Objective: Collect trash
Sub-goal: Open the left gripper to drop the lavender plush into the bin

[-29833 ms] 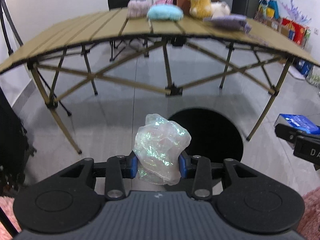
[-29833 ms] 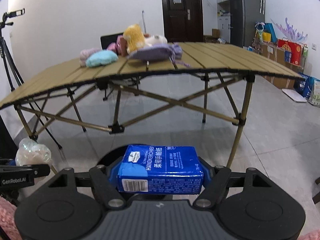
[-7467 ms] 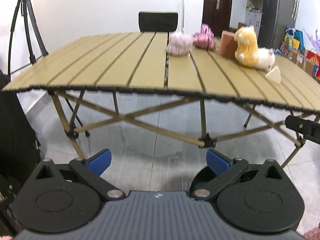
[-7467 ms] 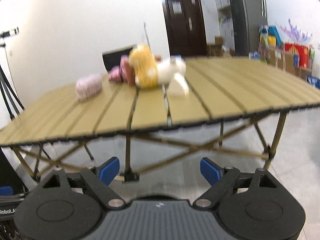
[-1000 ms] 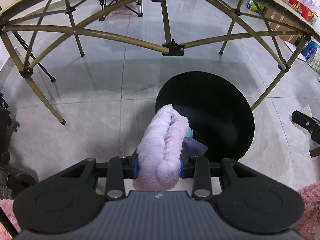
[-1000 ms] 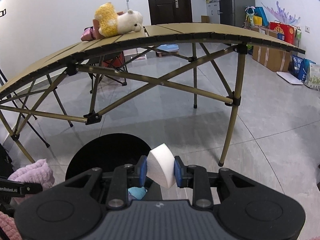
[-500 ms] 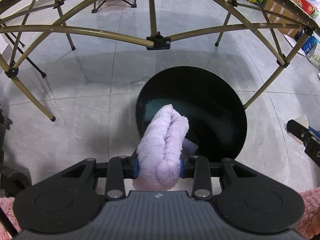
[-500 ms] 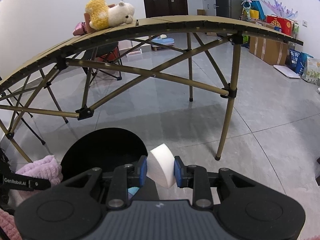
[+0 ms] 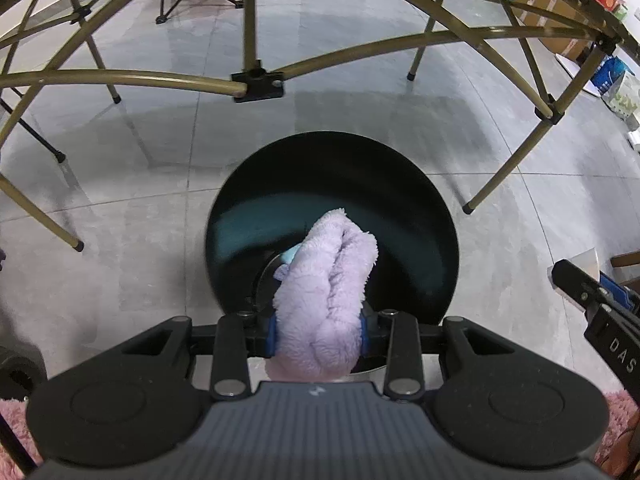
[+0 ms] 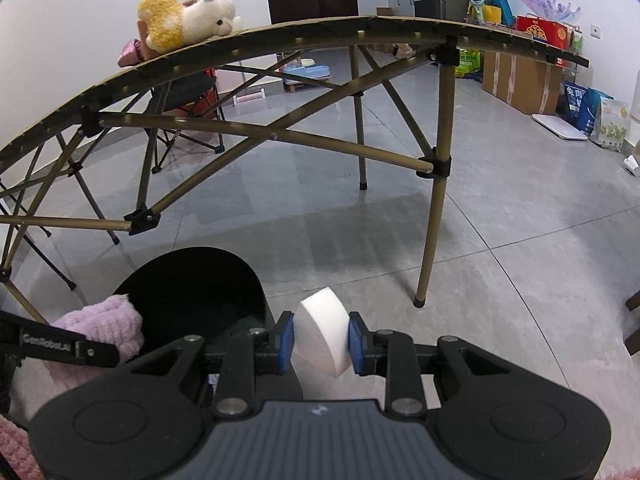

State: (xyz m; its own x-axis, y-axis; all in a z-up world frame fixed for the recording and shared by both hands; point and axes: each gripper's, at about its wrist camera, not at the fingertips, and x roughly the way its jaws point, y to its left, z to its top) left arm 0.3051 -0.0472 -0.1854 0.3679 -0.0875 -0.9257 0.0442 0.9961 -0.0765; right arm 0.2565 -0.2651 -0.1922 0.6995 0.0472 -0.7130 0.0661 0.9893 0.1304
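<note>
My left gripper [image 9: 318, 330] is shut on a fluffy lilac cloth [image 9: 328, 292], held directly above the mouth of the round black bin [image 9: 400, 200] on the floor. Blue and pale trash shows at the bin's bottom. In the right wrist view my right gripper [image 10: 321, 342] is shut on a white wedge-shaped foam piece [image 10: 322, 330], just right of the black bin [image 10: 192, 284]. The lilac cloth [image 10: 108, 326] and the left gripper's finger appear at that view's lower left. The right gripper's tip [image 9: 592, 296] shows at the left wrist view's right edge.
A folding table [image 10: 320, 26] with olive metal legs [image 10: 434, 216] spans above the bin. Plush toys [image 10: 184, 18] lie on its top. A folding chair [image 10: 188, 96] stands behind. Boxes and bags [image 10: 520, 72] line the right wall. Grey tile floor surrounds the bin.
The left gripper has carried the lilac cloth forward, from the bin's near rim to over its middle. The right gripper with the foam piece has barely shifted.
</note>
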